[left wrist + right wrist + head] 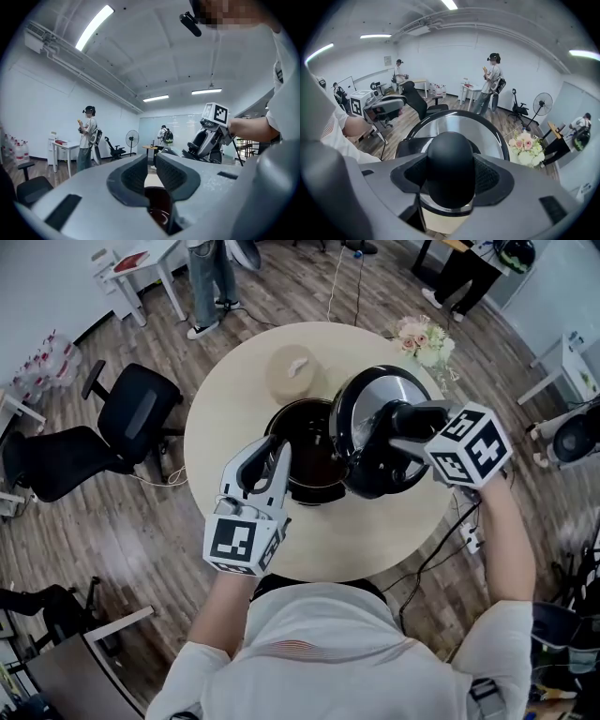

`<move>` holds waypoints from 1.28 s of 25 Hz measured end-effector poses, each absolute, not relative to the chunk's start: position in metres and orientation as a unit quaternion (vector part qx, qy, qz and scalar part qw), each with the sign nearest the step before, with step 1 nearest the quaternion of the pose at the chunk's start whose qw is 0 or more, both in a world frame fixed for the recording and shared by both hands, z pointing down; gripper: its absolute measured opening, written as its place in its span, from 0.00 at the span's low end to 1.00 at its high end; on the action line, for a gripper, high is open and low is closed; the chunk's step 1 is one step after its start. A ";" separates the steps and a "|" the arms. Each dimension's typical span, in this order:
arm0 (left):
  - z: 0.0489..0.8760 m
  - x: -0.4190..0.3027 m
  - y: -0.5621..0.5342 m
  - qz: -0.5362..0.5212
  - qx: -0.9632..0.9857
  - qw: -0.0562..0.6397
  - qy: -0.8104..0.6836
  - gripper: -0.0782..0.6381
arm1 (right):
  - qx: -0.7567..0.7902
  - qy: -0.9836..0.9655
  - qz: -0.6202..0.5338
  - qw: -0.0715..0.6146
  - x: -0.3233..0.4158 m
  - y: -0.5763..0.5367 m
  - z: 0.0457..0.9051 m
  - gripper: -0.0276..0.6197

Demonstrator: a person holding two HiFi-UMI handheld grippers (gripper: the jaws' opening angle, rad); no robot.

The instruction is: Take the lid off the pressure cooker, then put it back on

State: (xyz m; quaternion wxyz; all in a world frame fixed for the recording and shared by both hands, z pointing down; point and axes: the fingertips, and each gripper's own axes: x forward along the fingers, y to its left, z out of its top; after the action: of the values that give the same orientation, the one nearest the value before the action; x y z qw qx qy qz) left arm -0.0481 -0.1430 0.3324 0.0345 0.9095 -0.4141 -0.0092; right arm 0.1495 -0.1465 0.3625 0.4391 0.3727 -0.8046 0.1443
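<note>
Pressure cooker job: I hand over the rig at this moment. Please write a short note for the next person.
Right gripper: jaws shut on the knob of the lid, held tilted over the pot's right edge.
Left gripper: jaws nearly together at the pot's left rim; whether they pinch it, I cannot tell.
Done: the lid is off; the pot stands open on the table.
Left to do: lower the lid back onto the pot and seat it.

On the round table (211, 427) the pressure cooker (309, 465) stands at the centre, its lid (384, 399) tilted over its right rim. Flowers (427, 341) stand far right. An office chair (131, 423) stands left of the table.
</note>
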 end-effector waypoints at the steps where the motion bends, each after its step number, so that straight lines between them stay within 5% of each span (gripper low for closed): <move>1: 0.332 -0.040 -0.142 -0.010 0.913 0.033 -0.407 0.18 | 0.380 -0.801 0.149 0.439 0.158 -0.142 0.365 0.48; 16: 0.339 0.099 -0.112 0.026 0.949 0.023 -0.315 0.12 | 0.448 -0.715 0.273 0.463 0.306 -0.089 0.487 0.48; 32: 0.384 0.185 -0.112 0.077 0.953 0.030 -0.292 0.12 | 0.423 -0.664 0.366 0.496 0.343 -0.063 0.654 0.48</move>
State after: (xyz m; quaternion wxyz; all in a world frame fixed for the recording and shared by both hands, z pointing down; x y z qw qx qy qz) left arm 0.1852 -0.1115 0.3841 0.0300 0.9527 -0.2924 0.0775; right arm 0.3427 -0.0633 0.6537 0.4958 0.4232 -0.6641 0.3662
